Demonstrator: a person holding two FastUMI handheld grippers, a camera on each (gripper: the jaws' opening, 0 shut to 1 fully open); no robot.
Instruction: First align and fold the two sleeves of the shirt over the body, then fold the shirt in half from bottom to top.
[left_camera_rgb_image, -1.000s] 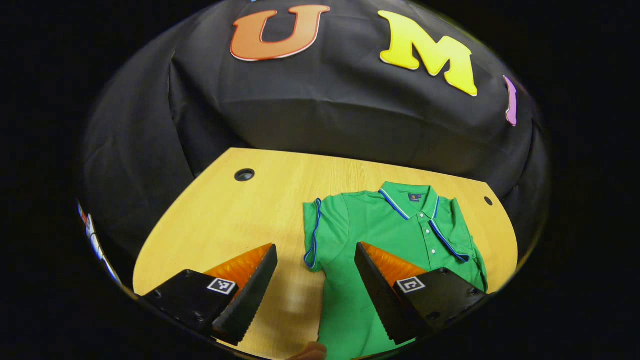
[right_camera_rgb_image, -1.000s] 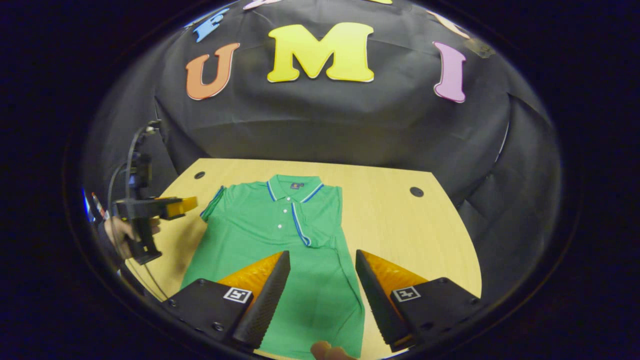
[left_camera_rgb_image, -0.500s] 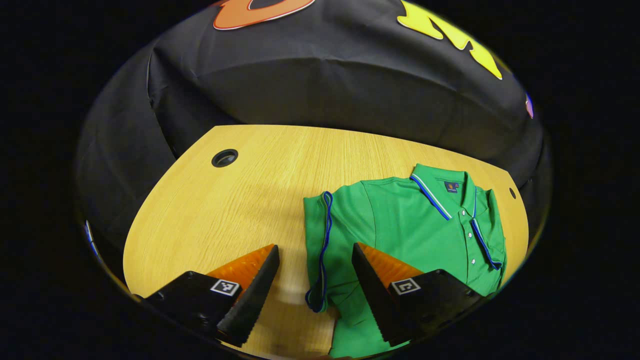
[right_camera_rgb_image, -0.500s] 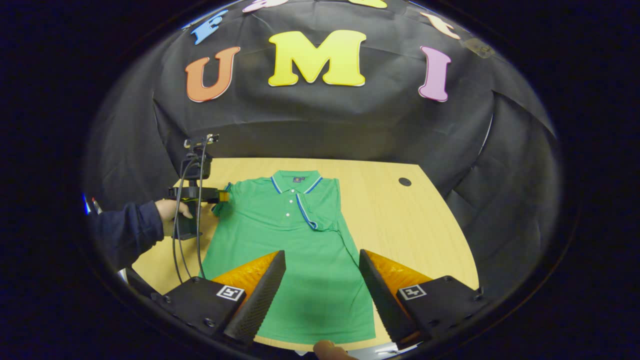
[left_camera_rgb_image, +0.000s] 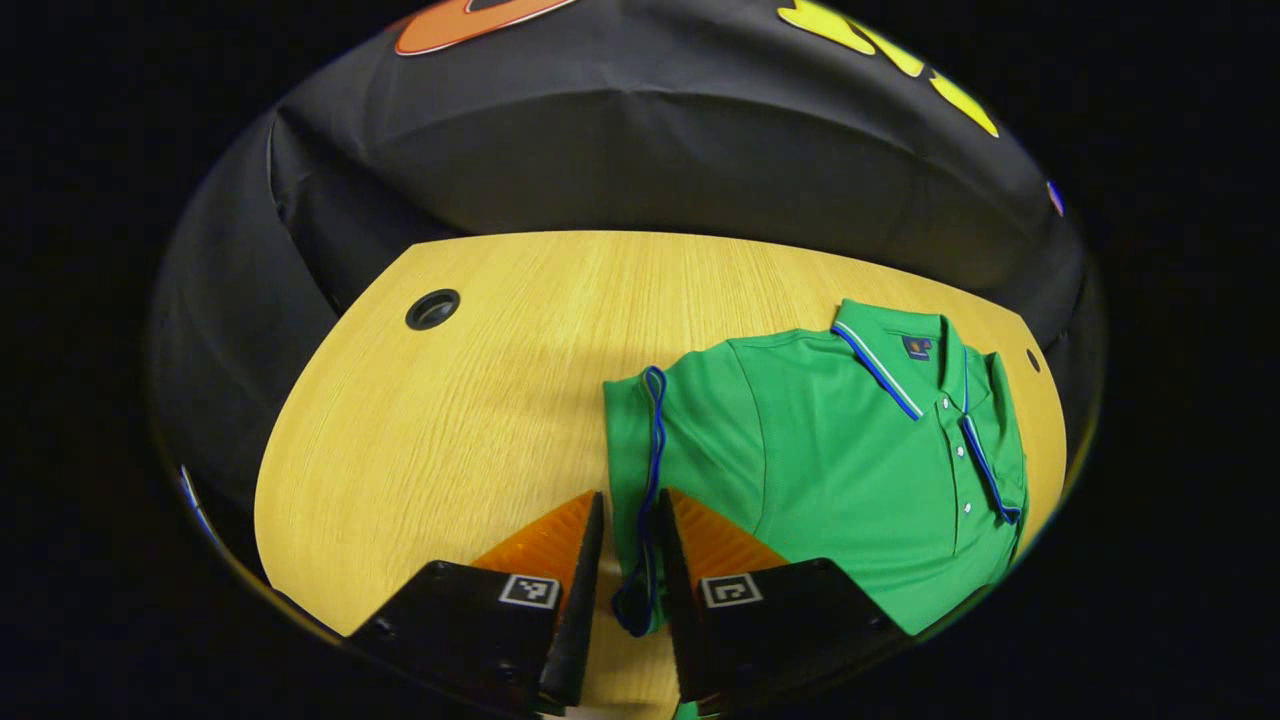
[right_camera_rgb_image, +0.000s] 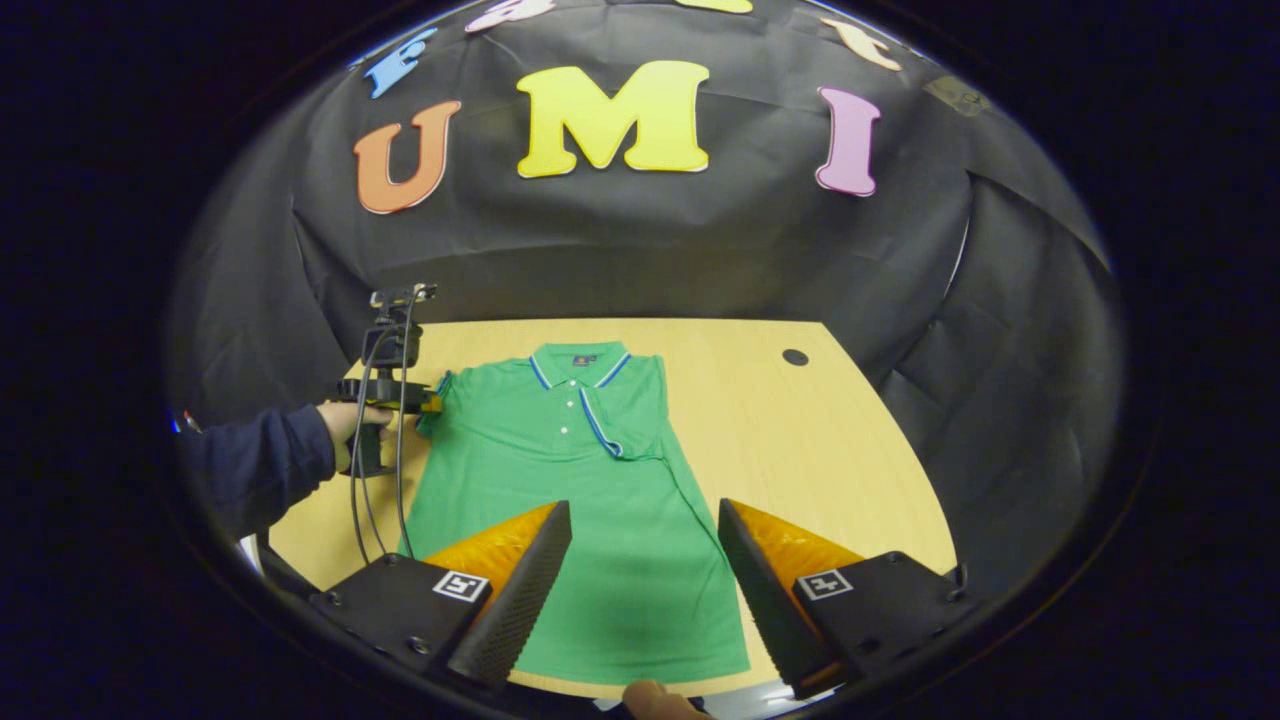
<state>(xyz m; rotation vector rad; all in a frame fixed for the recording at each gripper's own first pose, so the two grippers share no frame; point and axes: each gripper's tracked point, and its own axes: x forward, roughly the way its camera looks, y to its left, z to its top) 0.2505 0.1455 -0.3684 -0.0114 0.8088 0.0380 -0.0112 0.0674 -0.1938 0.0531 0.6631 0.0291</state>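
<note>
Green knit: polo shirt (right_camera_rgb_image: 585, 500) lies flat, face up, on the wooden surface (left_camera_rgb_image: 450, 420), collar toward the booth wall, hem toward the near edge.
Right sleeve: already laid over the chest beside the button placket (right_camera_rgb_image: 570, 425).
Left sleeve: blue-trimmed cuff (left_camera_rgb_image: 650, 470) lying out to the side of the body, not yet folded.
Left hand-held gripper (left_camera_rgb_image: 628, 565): fingers nearly together with the cuff's corner between them; appears clamped on the left sleeve.
Right hand-held gripper (right_camera_rgb_image: 640, 575): fingers apart, hovering above the hem, holding nothing.
Step in hand (judged): carry the left sleeve across the body.
Technique: lift only enough to clear the cloth, travel straight across, lay the cuff edge parallel to the side seam, matching the folded right sleeve.
Risk: dragging low could bunch the shoulder.
</note>
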